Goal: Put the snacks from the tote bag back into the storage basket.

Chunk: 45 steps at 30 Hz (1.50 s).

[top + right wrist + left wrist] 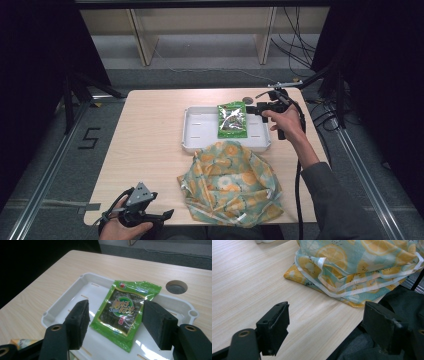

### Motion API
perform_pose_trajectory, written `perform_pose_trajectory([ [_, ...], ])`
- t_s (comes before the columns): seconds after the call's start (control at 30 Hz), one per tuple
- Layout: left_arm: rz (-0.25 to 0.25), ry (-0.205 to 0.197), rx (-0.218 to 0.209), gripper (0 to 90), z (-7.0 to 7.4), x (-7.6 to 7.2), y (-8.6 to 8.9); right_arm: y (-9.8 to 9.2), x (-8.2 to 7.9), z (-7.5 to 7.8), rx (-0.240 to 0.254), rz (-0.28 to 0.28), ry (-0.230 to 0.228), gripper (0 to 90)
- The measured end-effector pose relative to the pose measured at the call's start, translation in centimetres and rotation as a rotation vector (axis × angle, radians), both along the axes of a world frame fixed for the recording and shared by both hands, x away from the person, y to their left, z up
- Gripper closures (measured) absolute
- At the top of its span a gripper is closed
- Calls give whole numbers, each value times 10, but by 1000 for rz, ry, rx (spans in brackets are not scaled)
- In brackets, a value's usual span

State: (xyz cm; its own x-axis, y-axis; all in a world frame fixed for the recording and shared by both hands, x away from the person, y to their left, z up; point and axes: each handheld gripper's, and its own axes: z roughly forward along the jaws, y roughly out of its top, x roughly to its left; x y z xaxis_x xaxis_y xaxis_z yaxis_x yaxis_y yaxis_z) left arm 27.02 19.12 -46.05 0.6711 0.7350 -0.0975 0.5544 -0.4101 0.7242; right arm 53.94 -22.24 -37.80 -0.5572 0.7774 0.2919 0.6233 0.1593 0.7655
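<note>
A green snack packet lies flat in the white tray. My right gripper hovers at the tray's right end, open, its jaws on either side of the packet and apart from it. A folded cloth bag with an orange-slice print rests on the table in front of the tray. My left gripper sits at the table's near edge, left of the bag, open with nothing between its jaws.
The wooden table has a round cable hole behind the tray. Bare tabletop stretches left of the tray and bag. A dark stand and cables rise at the back right corner.
</note>
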Motion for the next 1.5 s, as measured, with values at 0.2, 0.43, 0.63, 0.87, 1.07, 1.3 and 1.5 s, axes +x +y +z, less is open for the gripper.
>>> perform_pose_trajectory([
  [0.2,-12,-2,7,210,0,0,1,-1,-12,3,-7,44,-33,396],
  [0.43,4,5,-7,210,0,0,0,1,-28,8,11,79,-40,384],
  [0.63,-15,-2,15,210,1,0,2,2,-41,11,11,101,-58,383],
  [0.87,-3,-8,1,210,0,1,1,1,-50,11,-2,126,-81,377],
  [1.07,-17,-5,17,210,1,1,2,-3,-60,11,2,136,-96,366],
  [1.3,-16,-4,18,210,1,1,2,-8,-72,6,16,137,-89,356],
  [1.5,-16,-5,18,210,1,1,3,-13,-81,1,9,143,-81,355],
])
